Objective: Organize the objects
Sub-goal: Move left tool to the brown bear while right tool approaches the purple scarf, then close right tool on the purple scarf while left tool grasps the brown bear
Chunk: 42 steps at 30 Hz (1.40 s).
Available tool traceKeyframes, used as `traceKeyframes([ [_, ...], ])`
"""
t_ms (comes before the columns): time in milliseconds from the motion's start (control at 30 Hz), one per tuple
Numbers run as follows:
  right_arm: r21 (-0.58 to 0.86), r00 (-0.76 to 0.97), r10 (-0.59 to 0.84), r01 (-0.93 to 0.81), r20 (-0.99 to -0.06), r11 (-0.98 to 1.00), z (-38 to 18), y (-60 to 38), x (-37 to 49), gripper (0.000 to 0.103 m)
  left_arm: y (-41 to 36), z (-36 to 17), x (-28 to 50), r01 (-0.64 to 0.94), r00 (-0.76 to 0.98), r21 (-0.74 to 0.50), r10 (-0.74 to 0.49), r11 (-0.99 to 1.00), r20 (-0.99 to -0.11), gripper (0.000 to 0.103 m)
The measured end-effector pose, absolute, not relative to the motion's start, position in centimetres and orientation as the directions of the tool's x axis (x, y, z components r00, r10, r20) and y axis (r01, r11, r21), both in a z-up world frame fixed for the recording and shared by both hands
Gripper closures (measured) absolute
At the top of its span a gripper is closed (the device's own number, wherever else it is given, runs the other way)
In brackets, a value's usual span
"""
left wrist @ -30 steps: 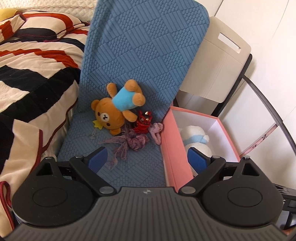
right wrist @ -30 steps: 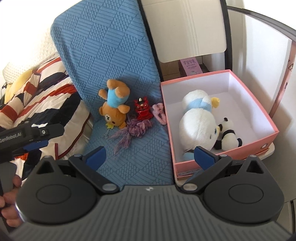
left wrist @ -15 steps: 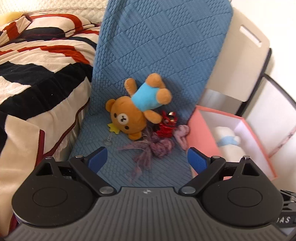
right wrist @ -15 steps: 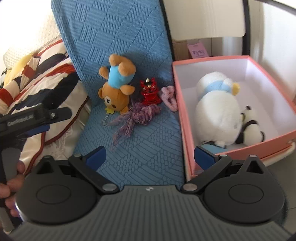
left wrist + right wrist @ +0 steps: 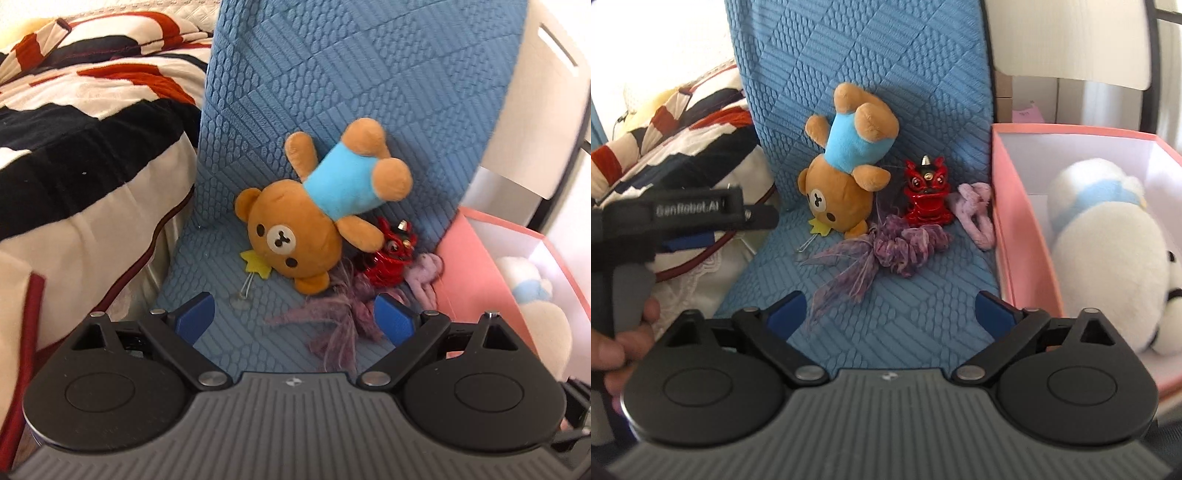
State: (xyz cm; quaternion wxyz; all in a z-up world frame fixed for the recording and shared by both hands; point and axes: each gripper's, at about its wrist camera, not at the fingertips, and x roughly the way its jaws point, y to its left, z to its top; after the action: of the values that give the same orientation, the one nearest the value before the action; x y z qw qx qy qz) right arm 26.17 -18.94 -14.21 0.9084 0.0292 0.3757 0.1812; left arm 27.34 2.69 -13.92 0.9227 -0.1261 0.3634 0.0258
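A brown teddy bear (image 5: 295, 236) in a blue shirt lies head down against the blue quilted chair (image 5: 332, 74). Beside it sit a red lion figurine (image 5: 926, 195), a purple scrunchie with tassels (image 5: 905, 243) and a pink fuzzy hair tie (image 5: 975, 214). The pink box (image 5: 1023, 229) at the right holds a white plush (image 5: 1108, 251) and a small panda. My left gripper (image 5: 295, 319) hangs open just short of the bear, the purple tassels (image 5: 332, 325) between its blue pads. My right gripper (image 5: 890, 314) is open over the seat, empty. The left gripper's body (image 5: 683, 214) shows at the left of the right wrist view.
A striped red, black and cream blanket (image 5: 74, 129) lies on the bed left of the chair. A white folding panel (image 5: 1071, 37) stands behind the box. A hand (image 5: 624, 339) grips the left tool's handle.
Both grippers have come down and forward toward the chair seat; the toys now look larger and closer. Both stay open with nothing gripped.
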Motion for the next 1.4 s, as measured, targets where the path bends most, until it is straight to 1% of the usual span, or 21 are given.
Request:
traceKeyframes([
  [100,0.179,0.644,0.345,-0.311,-0.683,0.933,-15.1,-18.5,27.7,0.006,3.5,-14.8,29.7,-0.146,0.710,-0.230,-0.060,0.962,-0.702,0.007],
  [167,0.180,0.634,0.350,-0.318,-0.689,0.931,-15.6,-18.1,28.7,0.014,3.7,-15.4,31.2,-0.151,0.699,-0.204,-0.041,0.967,-0.714,0.007],
  [267,0.201,0.612,0.375,-0.336,-0.696,0.920,-16.2,-17.5,30.3,0.020,3.9,-16.4,33.7,-0.144,0.672,-0.167,-0.028,0.975,-0.740,0.007],
  [333,0.175,0.611,0.370,-0.356,-0.700,0.918,-16.5,-16.6,31.1,0.023,4.1,-17.2,35.3,-0.137,0.652,-0.163,-0.035,0.977,-0.758,0.007],
  [400,0.150,0.612,0.364,-0.372,-0.702,0.916,-16.8,-15.8,31.8,0.023,4.1,-17.9,36.6,-0.118,0.637,-0.178,-0.063,0.977,-0.768,0.007],
  [467,0.156,0.597,0.367,-0.375,-0.714,0.914,-17.4,-15.2,33.0,0.025,4.0,-18.4,37.9,-0.098,0.633,-0.190,-0.087,0.977,-0.769,0.007],
  [633,0.160,0.570,0.344,-0.348,-0.746,0.924,-19.1,-14.5,36.0,0.026,3.4,-19.3,40.6,-0.058,0.631,-0.142,-0.074,0.988,-0.772,0.007],
  [767,0.162,0.556,0.330,-0.329,-0.763,0.930,-20.3,-14.1,38.0,0.026,3.7,-20.0,42.4,-0.047,0.631,-0.153,-0.090,0.987,-0.771,0.007],
  [900,0.165,0.542,0.322,-0.318,-0.776,0.934,-21.3,-13.9,39.3,0.030,3.1,-20.5,43.5,-0.009,0.634,-0.131,-0.096,0.991,-0.768,0.007],
  [1000,0.201,0.525,0.343,-0.309,-0.779,0.929,-21.7,-14.0,39.9,0.030,2.4,-20.9,44.1,0.025,0.628,-0.111,-0.102,0.994,-0.771,0.007],
  [1100,0.208,0.524,0.354,-0.318,-0.774,0.925,-21.8,-13.9,40.0,0.030,1.8,-21.3,44.6,0.052,0.629,-0.076,-0.092,0.996,-0.772,0.004],
  [1200,0.238,0.503,0.381,-0.326,-0.776,0.915,-22.0,-13.9,39.9,0.039,1.6,-21.7,45.2,0.062,0.629,-0.059,-0.085,0.996,-0.773,0.003],
  [1300,0.269,0.489,0.406,-0.327,-0.772,0.906,-22.0,-13.9,39.9,0.050,1.6,-22.1,45.9,0.058,0.628,-0.052,-0.077,0.997,-0.775,0.002],
  [1367,0.290,0.477,0.425,-0.333,-0.769,0.897,-22.0,-14.1,39.8,0.063,1.5,-22.4,46.1,0.052,0.630,-0.050,-0.072,0.997,-0.773,0.001],
  [1400,0.294,0.474,0.431,-0.338,-0.767,0.894,-21.9,-14.0,39.7,0.066,1.5,-22.5,46.2,0.049,0.630,-0.050,-0.070,0.998,-0.773,0.001],
])
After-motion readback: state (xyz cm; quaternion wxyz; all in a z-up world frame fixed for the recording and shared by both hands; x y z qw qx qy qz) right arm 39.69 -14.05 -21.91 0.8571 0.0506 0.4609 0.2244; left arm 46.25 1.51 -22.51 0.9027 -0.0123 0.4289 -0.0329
